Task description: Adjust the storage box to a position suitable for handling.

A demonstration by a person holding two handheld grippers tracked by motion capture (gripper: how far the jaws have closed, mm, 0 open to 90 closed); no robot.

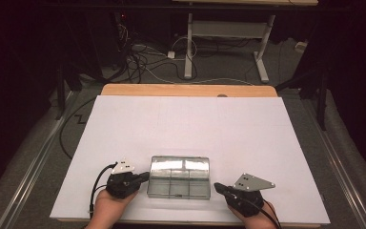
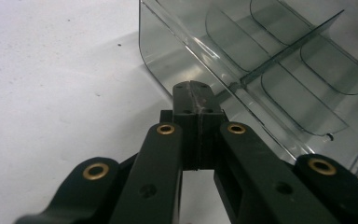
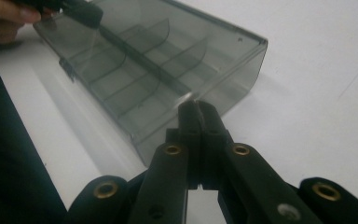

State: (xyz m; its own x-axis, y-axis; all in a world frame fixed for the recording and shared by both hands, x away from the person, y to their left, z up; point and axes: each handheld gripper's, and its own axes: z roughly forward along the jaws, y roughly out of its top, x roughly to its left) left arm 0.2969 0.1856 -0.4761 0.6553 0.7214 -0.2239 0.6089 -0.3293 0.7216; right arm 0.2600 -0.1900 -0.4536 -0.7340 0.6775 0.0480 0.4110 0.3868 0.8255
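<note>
Clear compartment box [image 1: 179, 177] near edge of white table [image 1: 190, 124], centre, lid down. Left gripper [image 1: 145, 177] pinched closed, empty, tips at box's left end wall. Right gripper [image 1: 218, 186] likewise closed, empty, just off right end. Likely bracing to open: press left end steady, slide right tips under lid lip, lift slowly, avoid skidding box.

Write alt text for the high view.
A clear divided box sits near the front edge of a white table. A shut hand-held gripper flanks each end: left, right.
</note>
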